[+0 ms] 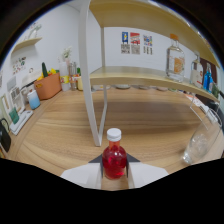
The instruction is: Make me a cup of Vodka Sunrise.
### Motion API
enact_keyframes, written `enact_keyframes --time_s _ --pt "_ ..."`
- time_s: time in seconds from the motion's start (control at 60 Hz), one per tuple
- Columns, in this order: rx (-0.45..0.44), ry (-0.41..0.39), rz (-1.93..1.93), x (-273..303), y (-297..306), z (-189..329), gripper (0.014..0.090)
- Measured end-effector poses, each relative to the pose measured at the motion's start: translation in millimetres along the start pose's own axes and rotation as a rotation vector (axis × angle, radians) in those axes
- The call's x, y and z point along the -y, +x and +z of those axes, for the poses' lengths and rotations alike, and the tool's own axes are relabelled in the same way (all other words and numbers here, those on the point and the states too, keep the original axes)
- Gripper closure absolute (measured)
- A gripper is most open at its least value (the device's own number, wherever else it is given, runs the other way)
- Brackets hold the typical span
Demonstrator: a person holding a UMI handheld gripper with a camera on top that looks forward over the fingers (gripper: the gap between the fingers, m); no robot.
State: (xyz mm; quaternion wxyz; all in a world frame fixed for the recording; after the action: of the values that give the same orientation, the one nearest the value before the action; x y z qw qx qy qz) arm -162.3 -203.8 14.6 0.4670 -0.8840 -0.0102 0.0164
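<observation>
A small round bottle [114, 159] of red liquid with a white cap sits between my gripper's [114, 172] two fingers. Both pale fingers [85, 175] press against its sides, so the gripper is shut on it. Whether its base rests on the wooden table [60, 135] or hangs above it I cannot tell. A clear empty glass [197, 145] stands on the table ahead and to the right of the fingers. A large clear bottle [176, 62] with an orange label stands on the shelf beyond.
A white shelf post [92, 100] rises just beyond the red bottle. Further bottles [205, 75] stand at the shelf's right end. At the far left are an orange tub [47, 86], a pale blue jar [33, 99] and small containers by the wall.
</observation>
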Motion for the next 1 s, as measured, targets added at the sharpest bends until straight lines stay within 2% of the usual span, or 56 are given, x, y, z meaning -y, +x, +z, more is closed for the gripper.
enact_keyframes --time_s 0.283,0.383,0.4,0.417,0.45,0.717,0.9,1.0 --pt "0.019 -0.031 -0.008 -14.6 -2.1 -11.6 0.0676" --pt "0.053 -0.073 0.025 -21.0 -7.1 -16.2 0.0481" --pt "0.058 -0.079 0.030 -21.0 -7.7 -17.8 0.0419" --pt "0.061 -0.083 0.034 -20.5 -8.0 -20.2 0.0281" --pt "0.073 -0.080 0.041 -16.4 -9.5 -26.3 0.0189" --pt "0.103 0.081 0.057 57.5 4.1 -113.3 0.0194" --pt "0.051 0.150 0.051 69.0 54.9 -167.0 0.0195" --pt "-0.001 0.152 0.055 56.8 94.7 -181.7 0.0193"
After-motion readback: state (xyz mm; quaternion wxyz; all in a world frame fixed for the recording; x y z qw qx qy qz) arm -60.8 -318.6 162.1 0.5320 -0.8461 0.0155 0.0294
